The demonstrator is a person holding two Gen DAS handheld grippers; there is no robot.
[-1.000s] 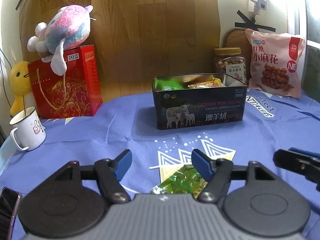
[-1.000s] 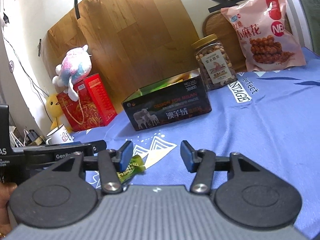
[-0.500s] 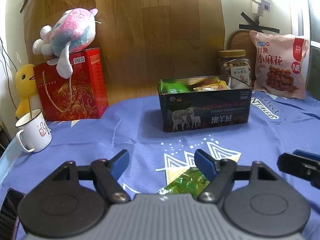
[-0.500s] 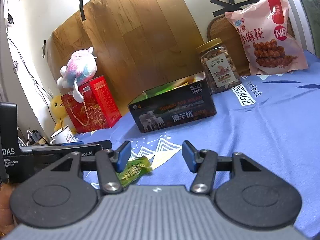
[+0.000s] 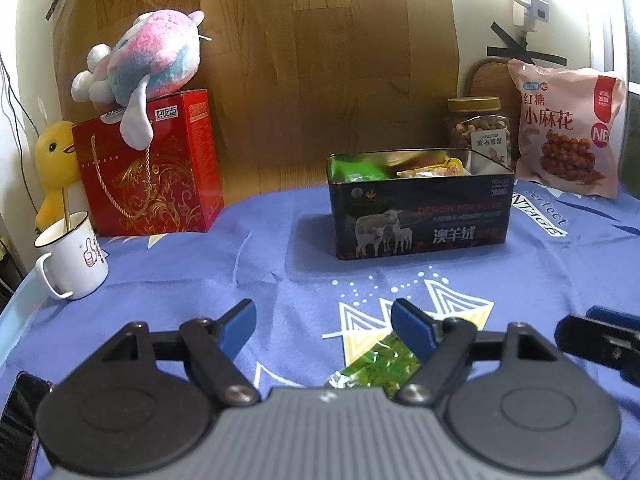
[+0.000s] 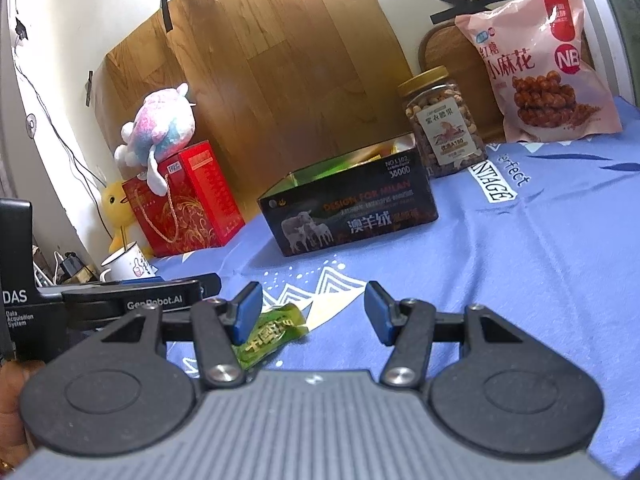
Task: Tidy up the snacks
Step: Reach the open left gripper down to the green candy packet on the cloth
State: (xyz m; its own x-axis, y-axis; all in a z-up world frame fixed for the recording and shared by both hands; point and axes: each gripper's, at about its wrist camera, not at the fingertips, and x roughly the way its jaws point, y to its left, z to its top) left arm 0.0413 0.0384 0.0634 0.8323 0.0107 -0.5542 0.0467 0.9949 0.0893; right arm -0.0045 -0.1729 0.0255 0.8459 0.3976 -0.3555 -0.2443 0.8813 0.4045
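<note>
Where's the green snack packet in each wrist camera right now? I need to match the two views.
Left wrist: green snack packet sits low, right of centre, on the blue cloth, partly behind the right finger of the open left gripper.
Right wrist: it lies low, left of centre, beside the left finger of the open right gripper.
Shared landmark: the black sheep-print tin, farther back on the cloth.
</note>
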